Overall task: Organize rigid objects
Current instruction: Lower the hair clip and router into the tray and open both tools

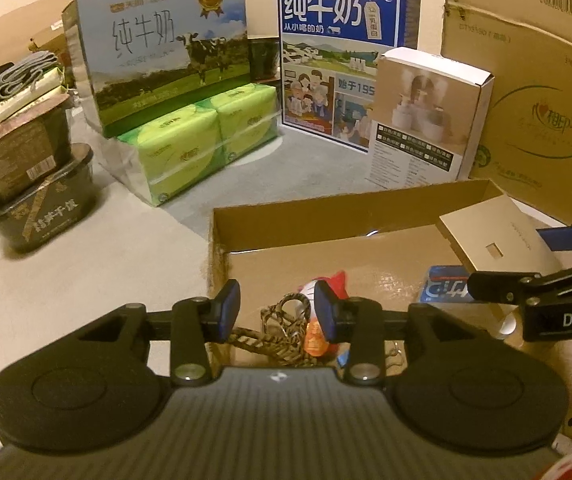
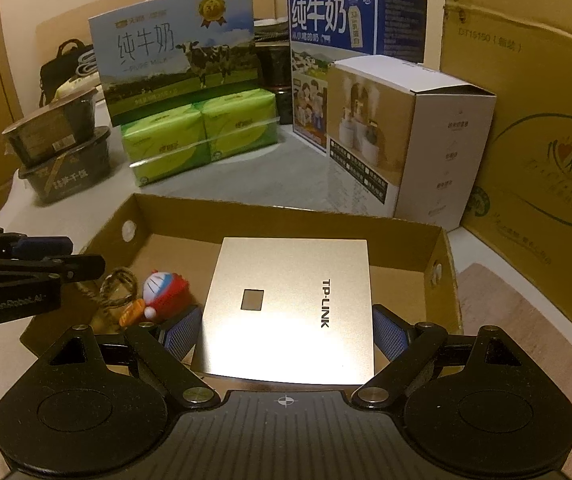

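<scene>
The flat, square, champagne-gold box [image 2: 290, 308] with black "TP-LINK" lettering and a small square window in its lid was gripped at both side edges by the right gripper [image 2: 286, 330], blue pads tight against it, held tilted over the shallow brown cardboard tray [image 2: 286, 220]. It sat over the tray's middle in the right wrist view, and toward the right end in the left wrist view.

Inside that tray lay a red, white and blue cartoon-cat plush charm [image 2: 164, 294] with a small orange tag, right beside a braided brown cord [image 2: 116, 284]. A blue packet [image 1: 444, 286] lay flat on the tray floor too, partly under the gold box.

The left gripper [image 1: 277, 312] hung over the tray's near left end with its jaws narrowly parted and nothing pressed between the pads; cord and charm showed below the gap.

The tray rested on a pale tabletop [image 1: 86, 276].
</scene>
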Demonstrator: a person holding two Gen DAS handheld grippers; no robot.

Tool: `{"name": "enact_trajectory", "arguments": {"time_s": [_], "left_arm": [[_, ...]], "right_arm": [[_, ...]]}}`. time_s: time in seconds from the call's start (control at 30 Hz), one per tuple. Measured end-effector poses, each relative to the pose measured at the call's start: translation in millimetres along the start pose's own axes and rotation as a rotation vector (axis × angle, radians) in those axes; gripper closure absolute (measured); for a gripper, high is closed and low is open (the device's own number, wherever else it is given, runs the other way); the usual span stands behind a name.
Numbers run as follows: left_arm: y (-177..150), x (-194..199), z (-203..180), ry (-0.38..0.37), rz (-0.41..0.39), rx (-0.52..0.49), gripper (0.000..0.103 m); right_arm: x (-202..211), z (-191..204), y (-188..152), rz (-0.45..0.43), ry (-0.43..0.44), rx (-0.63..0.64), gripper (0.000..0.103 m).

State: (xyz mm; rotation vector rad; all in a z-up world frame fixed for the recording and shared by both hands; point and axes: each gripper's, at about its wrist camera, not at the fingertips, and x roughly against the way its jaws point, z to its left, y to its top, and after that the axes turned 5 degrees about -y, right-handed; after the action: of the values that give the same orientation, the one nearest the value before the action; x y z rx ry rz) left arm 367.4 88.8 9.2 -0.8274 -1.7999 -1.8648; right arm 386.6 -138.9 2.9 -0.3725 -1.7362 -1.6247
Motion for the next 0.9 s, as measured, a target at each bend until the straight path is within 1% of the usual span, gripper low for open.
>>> {"name": "enact_trajectory", "arguments": {"time_s": [0.3,0.57,0.67,0.7,0.73,0.77,0.83,0.9], "left_arm": [[1,17,3,0.002,-0.021,0.004,0.066],[-4,22,7,0.007,-0.023,0.018,0.066],[-6,23,8,0.008,-0.021,0.025,0.066],[-5,23,8,0.009,-0.019,0.027,0.064],[-6,23,9,0.01,-0.018,0.029,0.059],[-6,24,9,0.01,-0.02,0.033,0.05],[-8,26,9,0.012,-0.026,0.039,0.043],[-9,27,9,0.014,-0.025,0.041,0.042]], "right_arm": [[4,10,4,0.0,0.023,0.0,0.015],[0,15,5,0.011,0.03,-0.007,0.014],[-2,14,5,-0.009,0.06,-0.027,0.014],[-3,15,5,-0.013,0.066,-0.02,0.014],[-4,17,5,-0.012,0.06,-0.004,0.014],[-5,18,5,-0.014,0.048,0.01,0.013],[-4,19,3,-0.016,0.038,0.016,0.012],[-3,17,3,-0.008,0.028,0.009,0.011]]}}
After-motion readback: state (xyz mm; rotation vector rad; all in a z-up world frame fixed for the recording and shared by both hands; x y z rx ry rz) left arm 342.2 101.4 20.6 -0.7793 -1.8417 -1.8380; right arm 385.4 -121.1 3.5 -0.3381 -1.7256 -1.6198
